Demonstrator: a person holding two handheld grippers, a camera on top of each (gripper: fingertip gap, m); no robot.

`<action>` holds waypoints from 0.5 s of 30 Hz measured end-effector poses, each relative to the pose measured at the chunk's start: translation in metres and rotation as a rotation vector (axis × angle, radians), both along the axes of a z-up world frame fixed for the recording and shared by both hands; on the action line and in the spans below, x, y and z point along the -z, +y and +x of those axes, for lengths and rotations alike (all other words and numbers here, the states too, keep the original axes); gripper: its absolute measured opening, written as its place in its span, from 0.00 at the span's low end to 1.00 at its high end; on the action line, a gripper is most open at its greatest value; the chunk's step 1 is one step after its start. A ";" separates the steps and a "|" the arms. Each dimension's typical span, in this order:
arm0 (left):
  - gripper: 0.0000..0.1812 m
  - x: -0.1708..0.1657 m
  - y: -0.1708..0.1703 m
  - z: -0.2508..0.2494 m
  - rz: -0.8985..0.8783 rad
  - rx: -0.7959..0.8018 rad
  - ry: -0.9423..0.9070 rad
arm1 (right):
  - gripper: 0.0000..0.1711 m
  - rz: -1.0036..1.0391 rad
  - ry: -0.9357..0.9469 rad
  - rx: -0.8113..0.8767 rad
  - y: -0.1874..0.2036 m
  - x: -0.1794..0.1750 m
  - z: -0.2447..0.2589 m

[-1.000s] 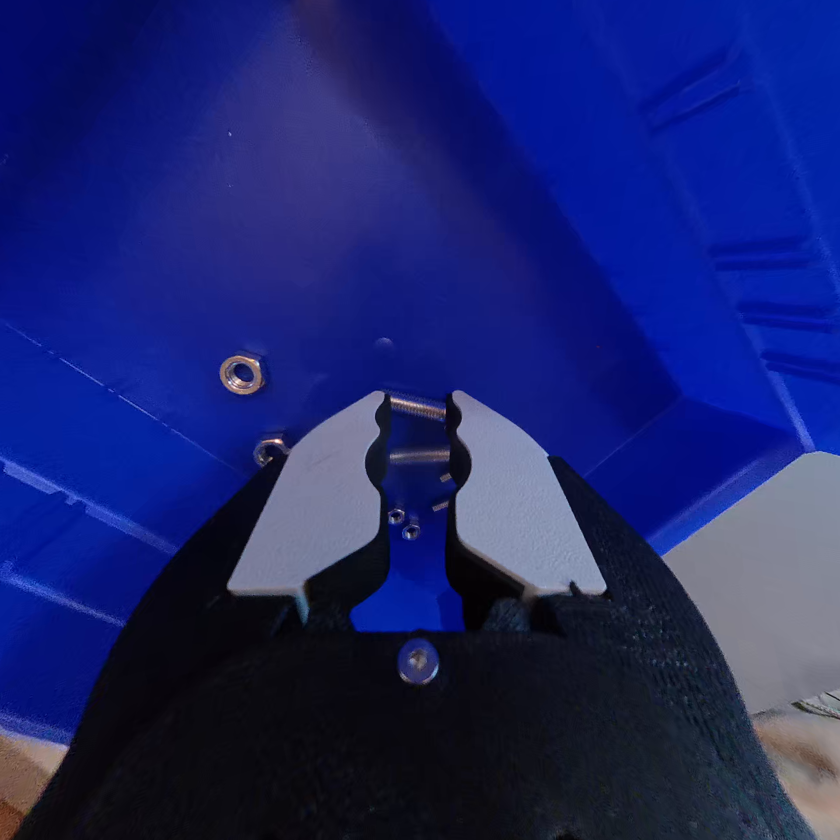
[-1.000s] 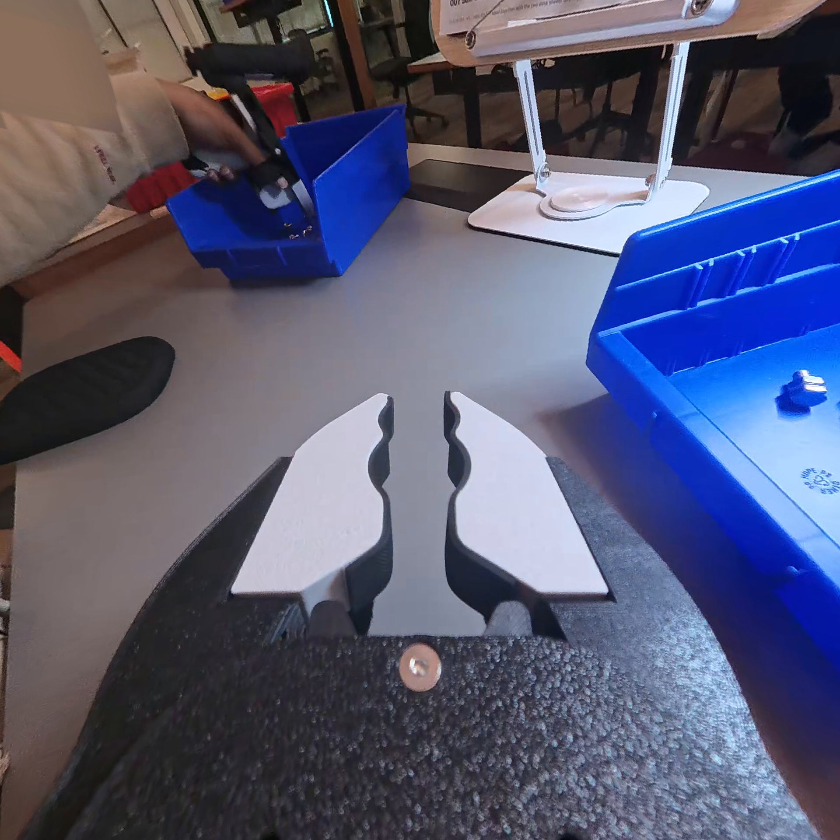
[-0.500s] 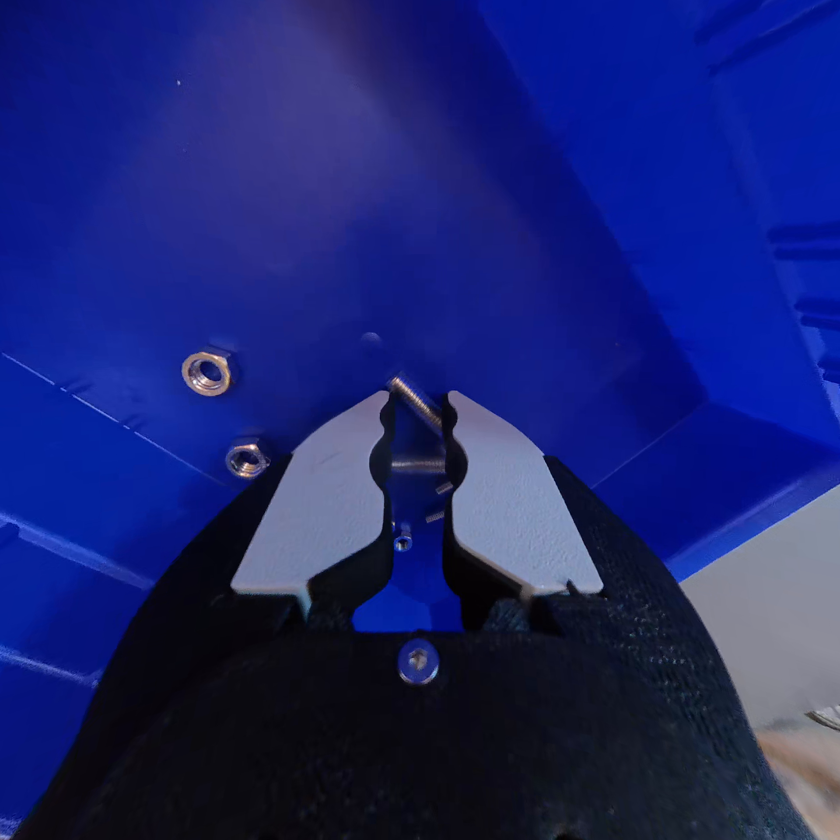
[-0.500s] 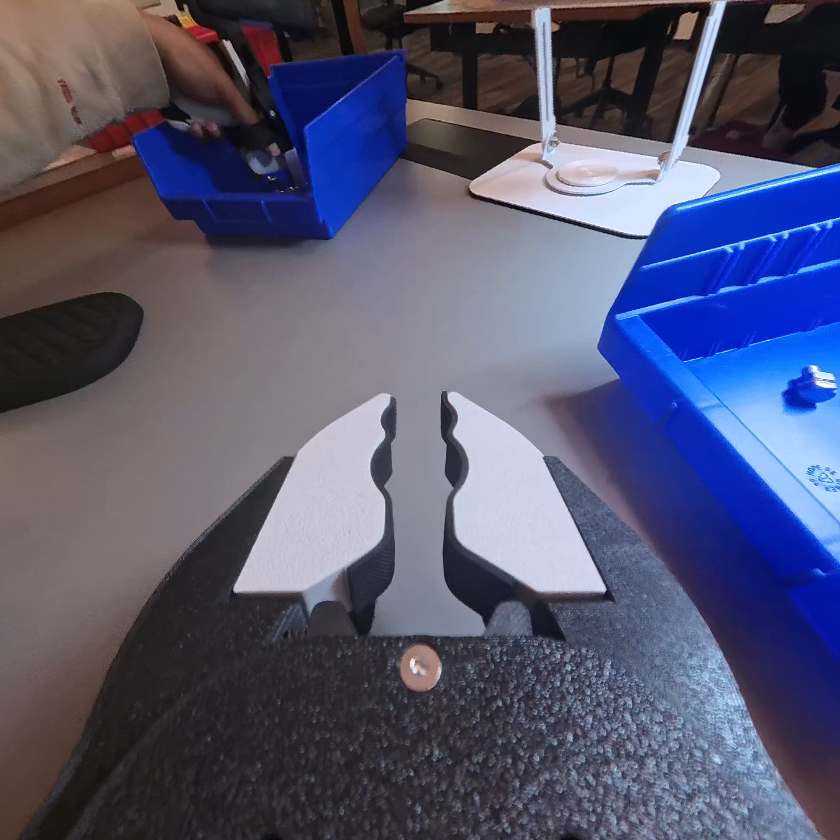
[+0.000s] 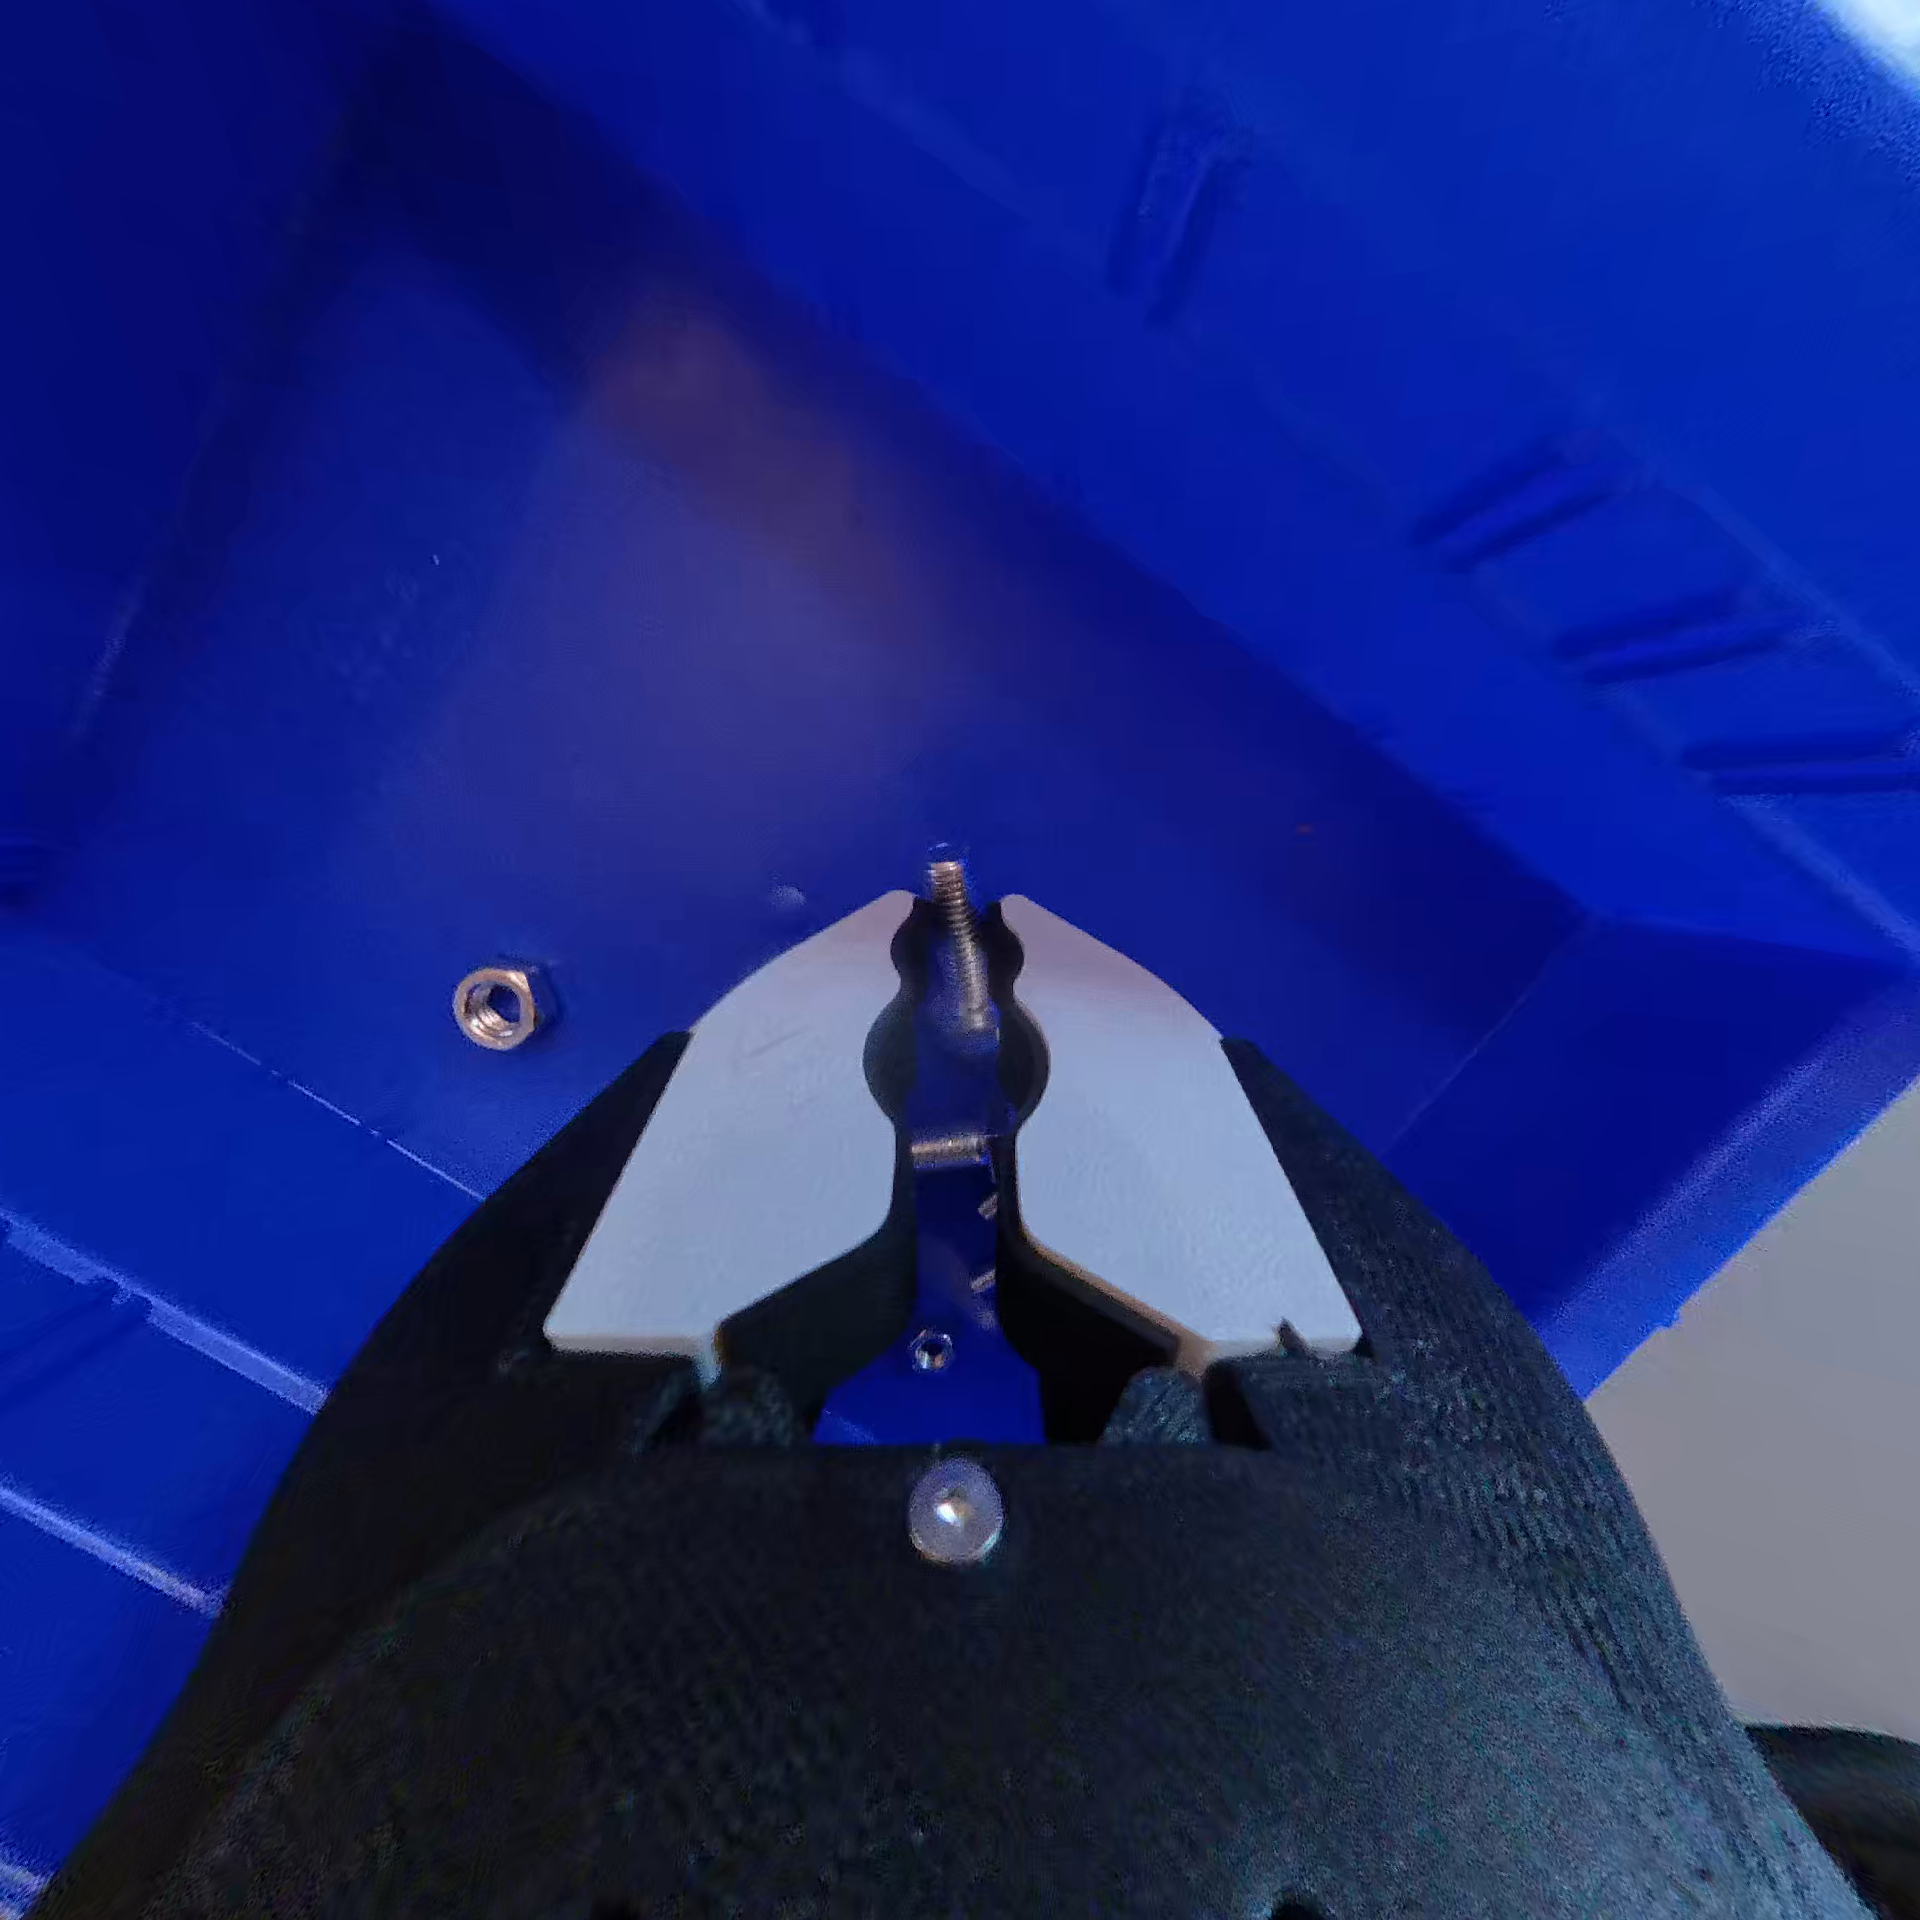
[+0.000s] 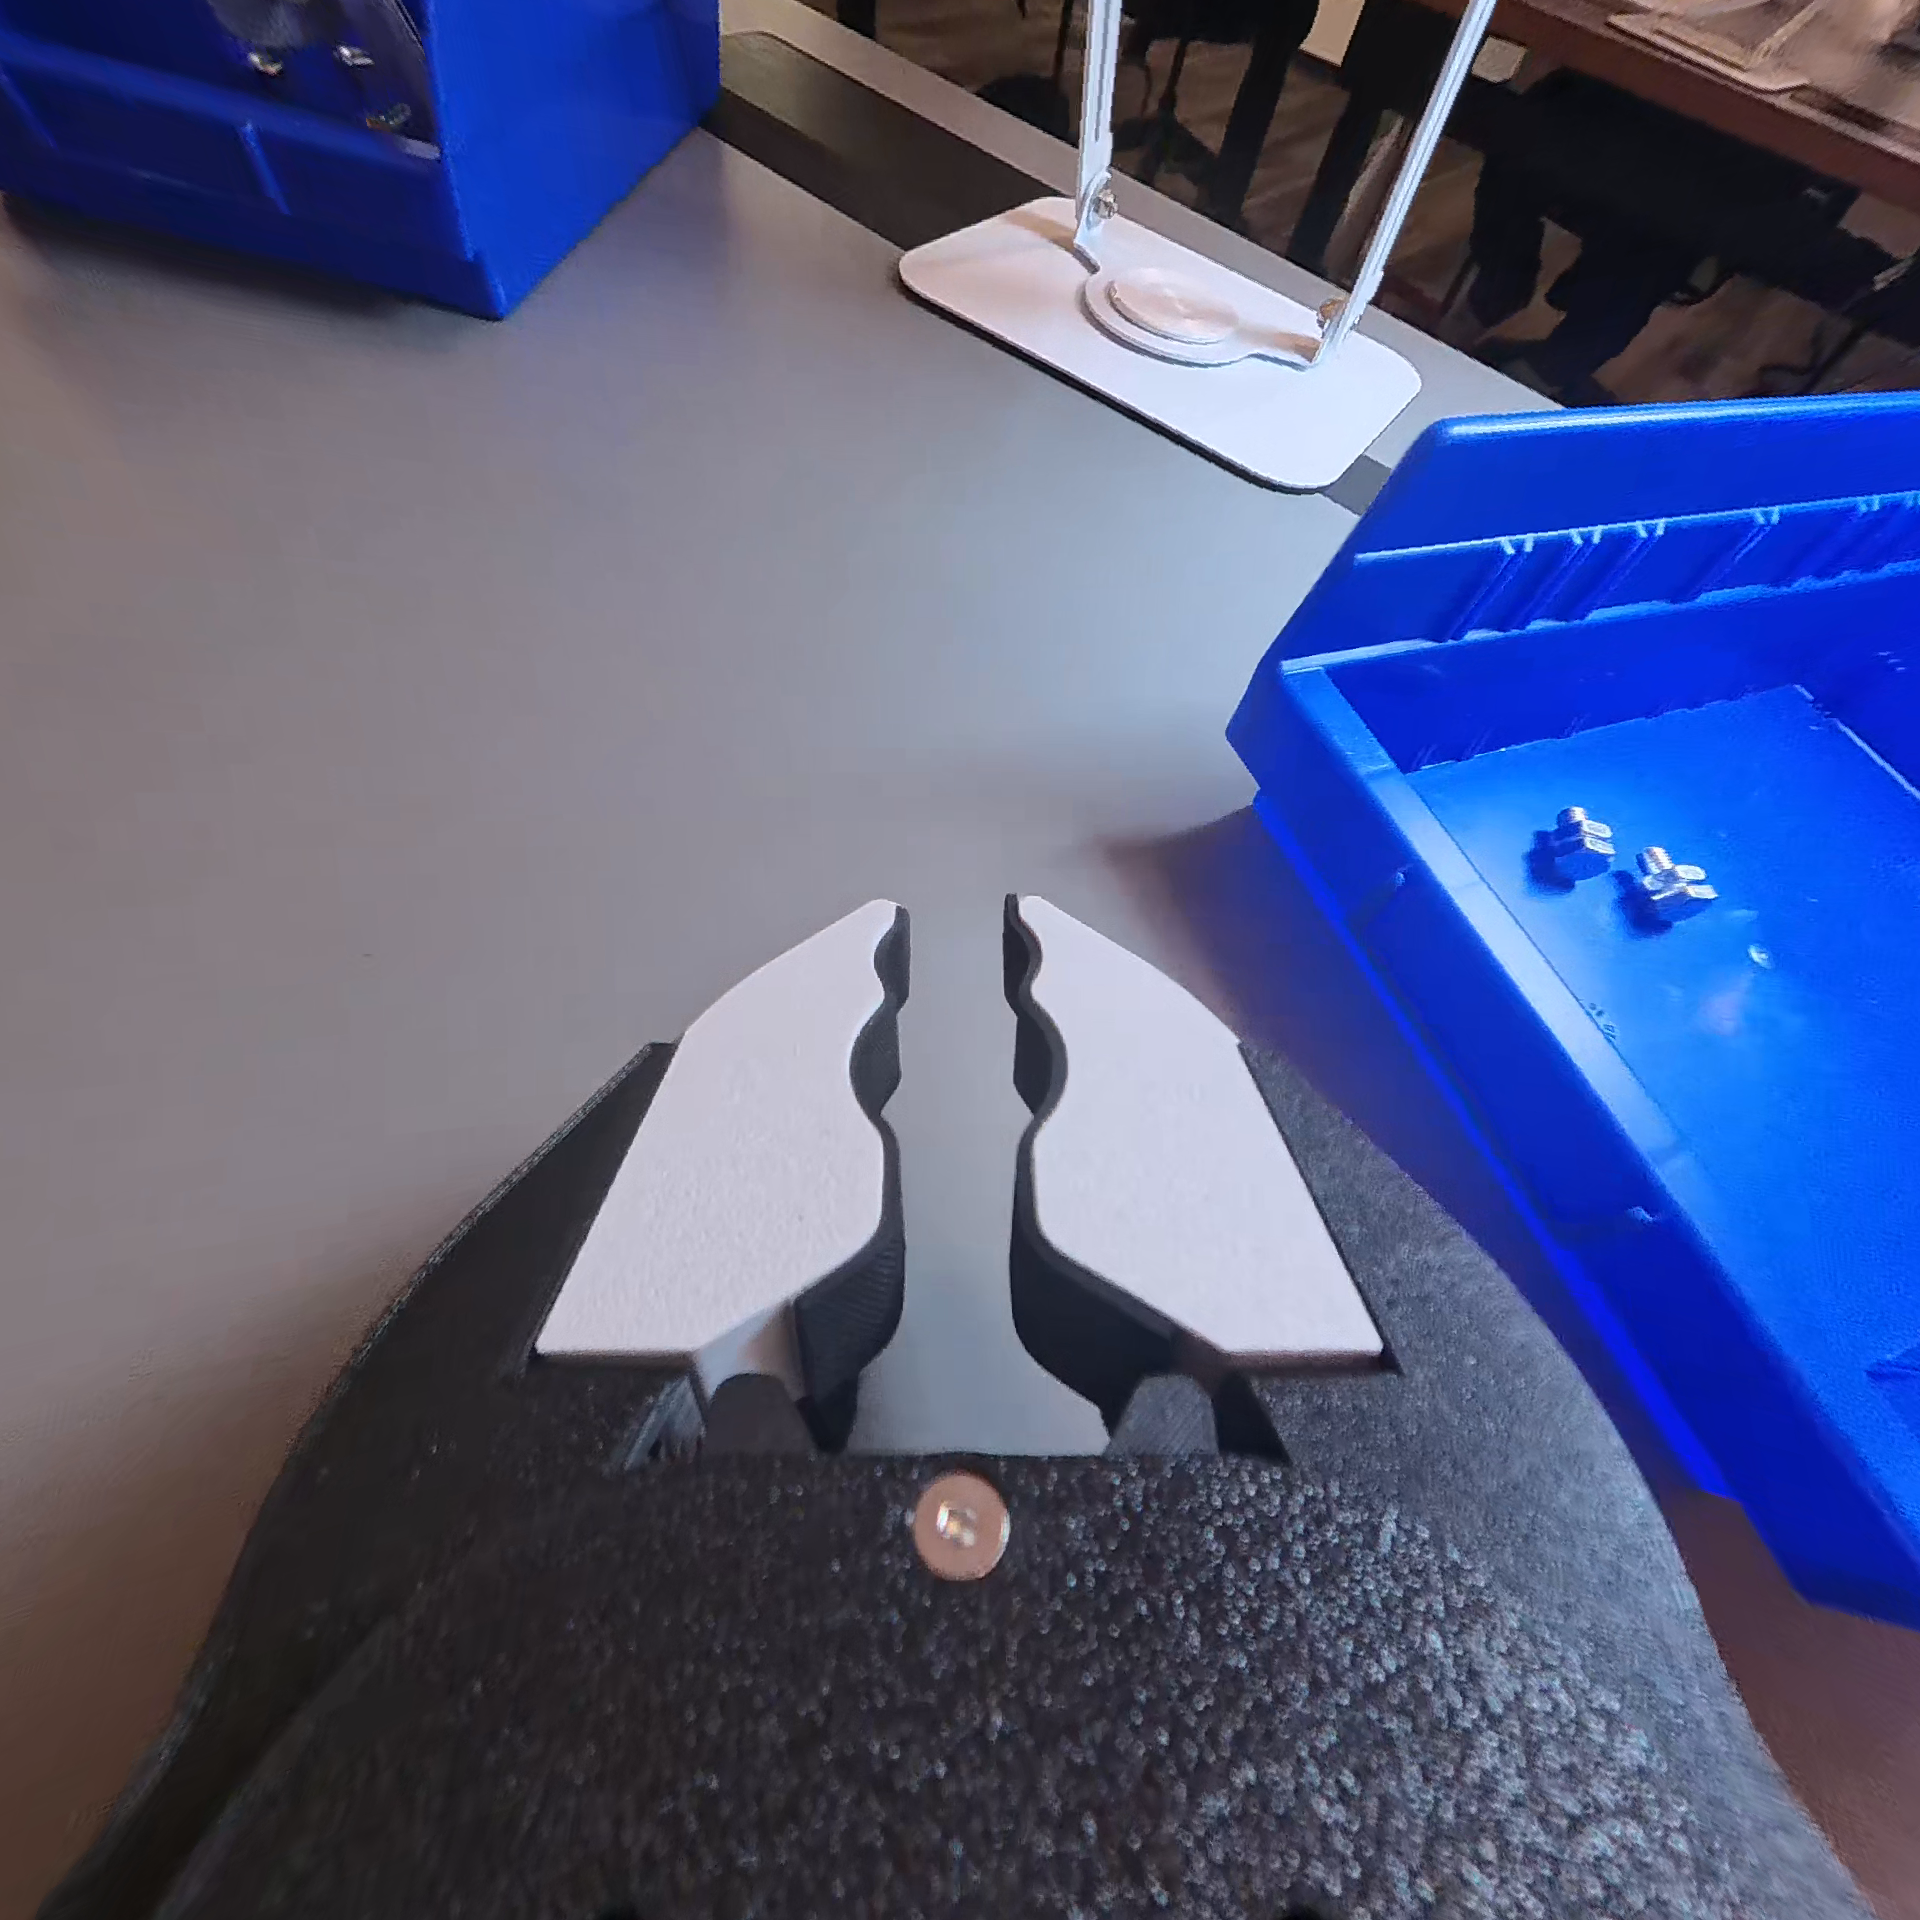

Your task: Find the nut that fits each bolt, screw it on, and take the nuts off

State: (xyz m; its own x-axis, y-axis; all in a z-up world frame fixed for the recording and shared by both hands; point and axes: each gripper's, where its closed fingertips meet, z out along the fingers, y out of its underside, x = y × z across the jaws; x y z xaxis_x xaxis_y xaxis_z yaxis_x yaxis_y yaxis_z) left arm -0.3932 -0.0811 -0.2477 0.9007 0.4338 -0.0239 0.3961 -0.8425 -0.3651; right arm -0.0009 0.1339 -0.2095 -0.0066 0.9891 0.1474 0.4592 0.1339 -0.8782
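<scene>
One bolt (image 5: 954, 971) is gripped between the closed fingers of the left gripper (image 5: 954, 920), inside a blue bin (image 5: 727, 520). Two nuts are seen there: a large nut (image 5: 501, 1002) left of the bolt, and a small nut (image 5: 930, 1351) below it. The right gripper (image 6: 956, 914) is held open, empty, over the grey table (image 6: 520, 623). Two winged screws (image 6: 1621, 862) are lying in a second blue bin (image 6: 1351, 790). A white stand (image 6: 1164, 322) is placed behind.

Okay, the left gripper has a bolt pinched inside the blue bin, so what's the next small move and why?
Probably lift the bolt straight up out of the blue bin. The left gripper is shut on its shank with the threaded tip poking forward, while the right gripper waits open and empty over the table.
</scene>
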 end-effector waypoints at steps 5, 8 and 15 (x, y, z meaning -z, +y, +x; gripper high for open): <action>0.06 -0.029 0.017 0.004 0.140 0.039 0.083 | 0.10 0.011 0.000 0.006 0.002 0.000 0.001; 0.06 -0.056 0.028 0.009 0.252 0.071 0.154 | 0.10 0.011 -0.001 0.007 0.002 0.000 0.001; 0.06 -0.142 0.060 0.076 0.638 0.230 0.283 | 0.11 0.011 0.012 -0.024 -0.004 0.001 -0.001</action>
